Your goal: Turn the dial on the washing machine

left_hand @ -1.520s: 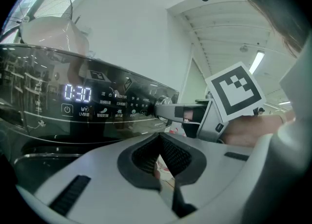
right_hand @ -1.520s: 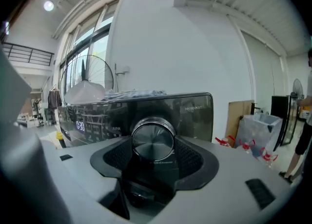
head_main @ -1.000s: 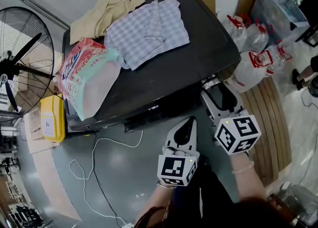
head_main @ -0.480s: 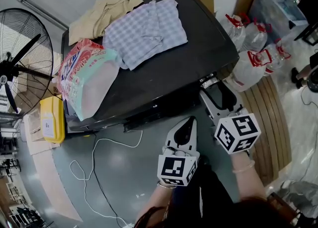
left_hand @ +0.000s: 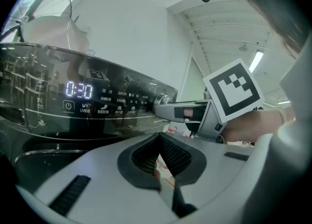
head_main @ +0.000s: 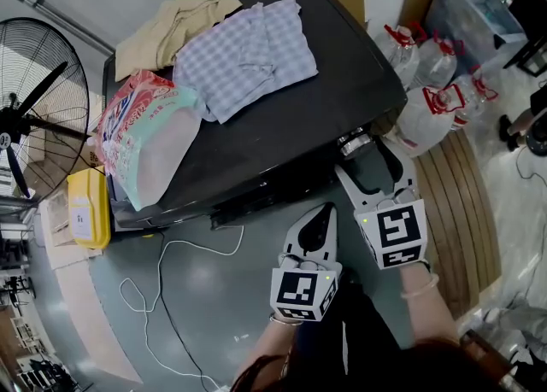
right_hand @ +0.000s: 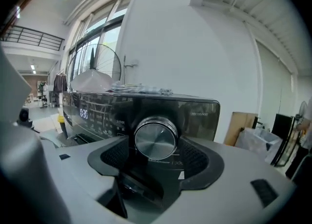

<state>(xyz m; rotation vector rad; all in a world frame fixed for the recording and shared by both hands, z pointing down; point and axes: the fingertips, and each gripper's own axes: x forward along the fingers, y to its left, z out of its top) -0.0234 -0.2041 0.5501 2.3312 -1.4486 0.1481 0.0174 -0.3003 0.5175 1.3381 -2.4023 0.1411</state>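
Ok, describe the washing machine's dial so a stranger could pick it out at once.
Find the black washing machine with clothes heaped on top, and follow its glossy front panel to the right end. The dial is the round brushed-silver knob: the only raised metal control, while its neighbours are flat lit symbols and a digital display.

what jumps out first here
The silver dial sits between the jaws of the right hand-held gripper, which are opening, pads off it. On the dark washing machine lie a checked cloth and a pink bag; a fan stands to its left.
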